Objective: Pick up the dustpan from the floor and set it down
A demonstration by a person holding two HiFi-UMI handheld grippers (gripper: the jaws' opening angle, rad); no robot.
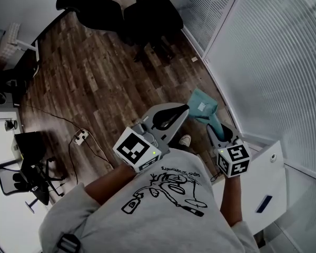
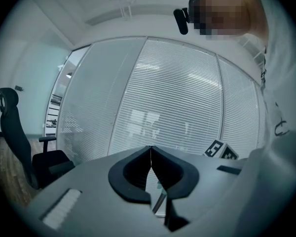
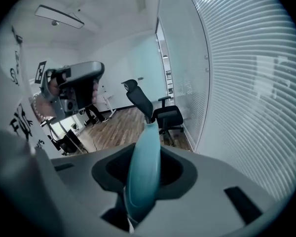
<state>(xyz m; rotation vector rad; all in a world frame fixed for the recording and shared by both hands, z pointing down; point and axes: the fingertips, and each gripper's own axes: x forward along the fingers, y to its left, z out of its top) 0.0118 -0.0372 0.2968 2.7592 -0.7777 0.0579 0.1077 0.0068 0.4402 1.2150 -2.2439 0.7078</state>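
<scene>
The teal dustpan [image 1: 203, 107] hangs in the air above the wooden floor, close to the glass wall, with its pan end away from me. My right gripper [image 1: 217, 129] is shut on its handle [image 3: 144, 172], which runs up between the jaws in the right gripper view. The pan itself is hidden there behind the handle. My left gripper [image 1: 184, 110] is held just left of the dustpan and apart from it. Its jaws [image 2: 150, 149] are shut tip to tip with nothing between them.
Two black office chairs [image 1: 147, 17] stand at the far end of the wood floor. A glass wall with blinds [image 1: 263, 62] runs along the right. A white cabinet [image 1: 266, 188] sits at my right side. A power strip with its cable [image 1: 80, 136] lies on the floor at left.
</scene>
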